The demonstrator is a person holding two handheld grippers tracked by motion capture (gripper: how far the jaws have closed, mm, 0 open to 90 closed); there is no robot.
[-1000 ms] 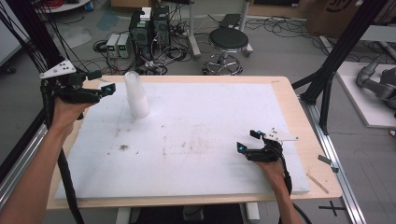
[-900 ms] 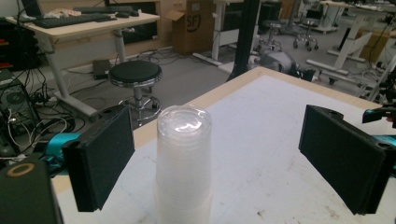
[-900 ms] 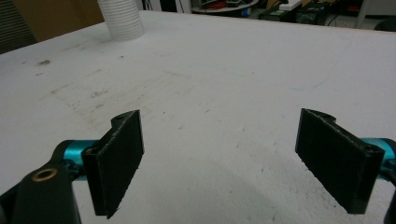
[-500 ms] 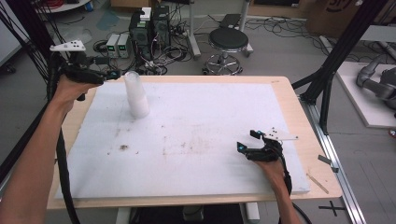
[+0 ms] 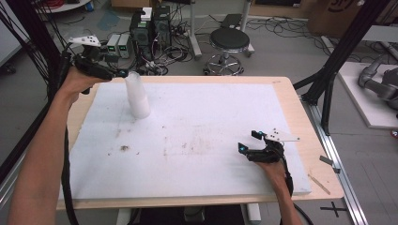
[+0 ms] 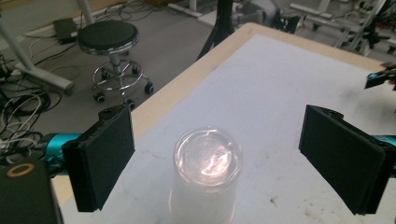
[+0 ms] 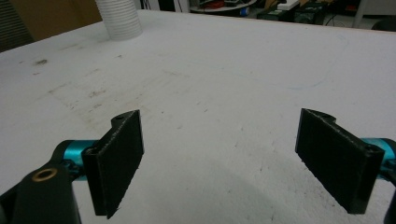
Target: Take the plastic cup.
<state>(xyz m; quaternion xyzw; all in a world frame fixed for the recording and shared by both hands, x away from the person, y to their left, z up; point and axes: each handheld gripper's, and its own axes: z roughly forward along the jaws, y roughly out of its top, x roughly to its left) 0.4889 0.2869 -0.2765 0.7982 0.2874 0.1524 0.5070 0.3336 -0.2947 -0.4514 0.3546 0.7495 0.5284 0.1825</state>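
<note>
One stack of white plastic cups (image 5: 137,96) stands upside down on the white foam sheet (image 5: 197,140) that covers the wooden counter (image 5: 300,117), in the sheet's far left part. In the left gripper view the stack (image 6: 205,182) has a clear round base facing up and a ribbed white wall below; how many cups are nested in it cannot be told.

There are two tongs. The left tongs (image 5: 112,72) are held up in the air at the far left corner, just beside the top of the stack and not touching it. In their own view the left tongs (image 6: 233,163) stand wide apart, one black pad on each side of the cup stack, with a gap between each pad and the cup. The right tongs (image 5: 248,143) sit low over the near right part of the sheet, well apart from the stack. In their own view the right tongs (image 7: 219,163) are also wide apart with nothing between them, over bare foam marked with small dark specks.

On the floor beyond the counter stands one black round stool (image 5: 228,44) on castors, and to its left two dark computer towers (image 5: 150,28) among loose cables.
</note>
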